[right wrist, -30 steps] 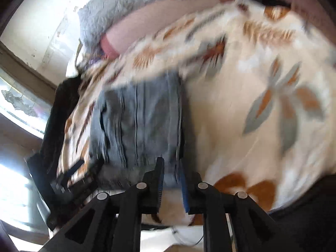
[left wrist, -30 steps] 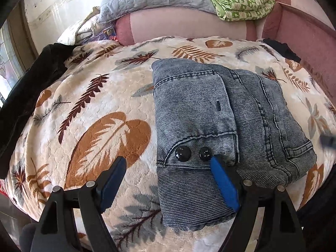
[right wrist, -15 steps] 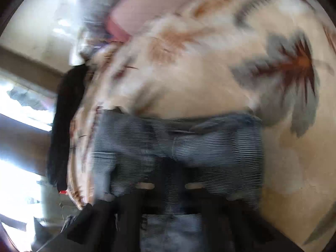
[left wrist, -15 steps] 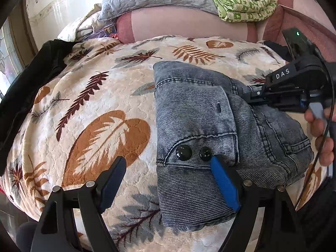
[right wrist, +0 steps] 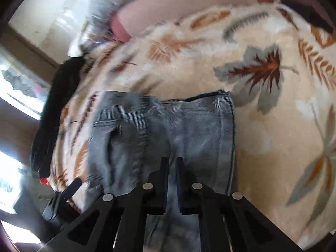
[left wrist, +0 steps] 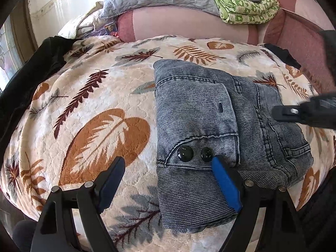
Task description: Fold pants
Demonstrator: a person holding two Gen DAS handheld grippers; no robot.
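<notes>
Folded pants (left wrist: 210, 126) lie on the bed's blanket (left wrist: 94, 109), just ahead of both tongs. Left tongs (left wrist: 168, 180) gape wide, empty. Right tongs (right wrist: 172, 166), nearly closed, are opening over denim, gripping nothing; a snag could unravel the fold.

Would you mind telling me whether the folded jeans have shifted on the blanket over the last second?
No. In the left wrist view the folded jeans keep the same place beside the big orange leaf printed on the blanket.
</notes>
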